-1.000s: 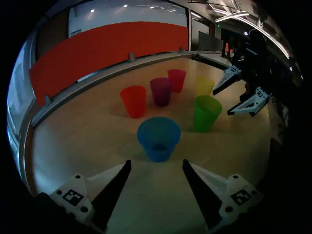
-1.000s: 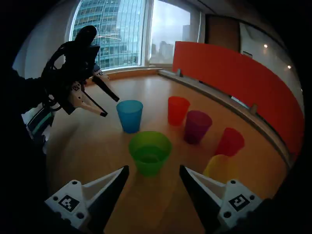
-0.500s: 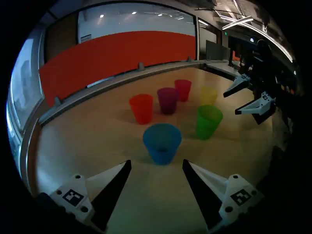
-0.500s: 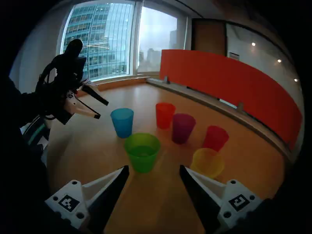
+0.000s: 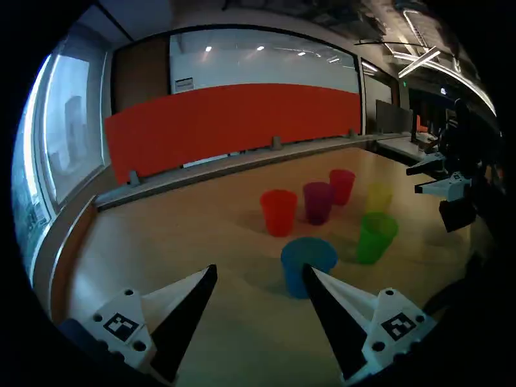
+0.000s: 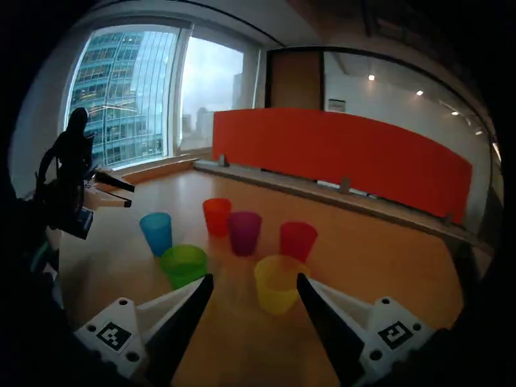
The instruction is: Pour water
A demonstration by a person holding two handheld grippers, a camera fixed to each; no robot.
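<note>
Blue cup (image 5: 302,259): upright on the table, nearest the left gripper; one of that gripper's fingers covers part of its side.
Green cup (image 5: 376,237): upright just beside the blue cup, on the side toward the right gripper.
Orange cup (image 5: 279,211), purple cup (image 5: 318,202), red cup (image 5: 341,186): a close row behind those two, toward the partition (whether they touch cannot be told).
Yellow cup (image 6: 277,282): upright, closest to the right gripper, with the red cup just behind it.
Left gripper (image 5: 258,267): fingers spread wide with nothing between them, held short of the blue cup.
Right gripper (image 6: 254,277): fingers likewise spread and empty, with the yellow and green cups beyond the tips.
Table (image 6: 387,258): pale wood, bearing all six cups in one loose cluster.
Partition (image 6: 342,161): a long orange panel along the table's far edge.
Window (image 6: 122,103): tall panes beyond the left gripper, with towers outside.
</note>
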